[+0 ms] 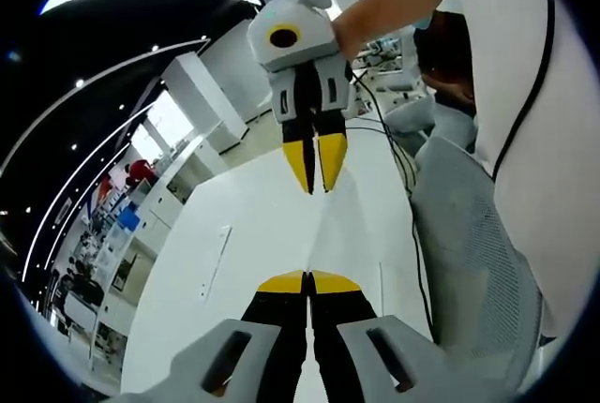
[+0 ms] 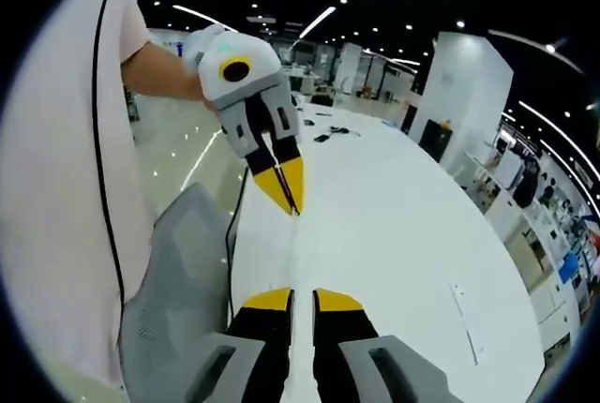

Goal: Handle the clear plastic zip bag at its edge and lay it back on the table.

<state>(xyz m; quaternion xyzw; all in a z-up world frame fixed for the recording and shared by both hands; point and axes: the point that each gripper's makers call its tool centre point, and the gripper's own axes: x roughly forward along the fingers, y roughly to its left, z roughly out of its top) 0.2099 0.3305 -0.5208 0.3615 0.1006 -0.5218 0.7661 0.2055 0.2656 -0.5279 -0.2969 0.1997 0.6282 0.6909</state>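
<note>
The clear zip bag (image 1: 317,232) is a faint, nearly see-through strip stretched in the air between the two grippers, above the white table (image 1: 234,234). My left gripper (image 1: 307,281) has its yellow tips pressed together on one end. The right gripper (image 1: 317,187) reaches down from a person's hand and pinches the other end. In the right gripper view my right gripper (image 2: 302,300) shows a narrow gap between its tips, where the bag (image 2: 297,253) enters. Opposite it, the left gripper (image 2: 293,208) is closed to a point over the table (image 2: 394,225).
A person in a white shirt (image 1: 525,94) stands close by a grey mesh chair (image 1: 469,262), also seen as the chair (image 2: 178,300). Black cables (image 1: 394,155) run across the table's far part. A flat white strip (image 1: 216,258) lies on the tabletop.
</note>
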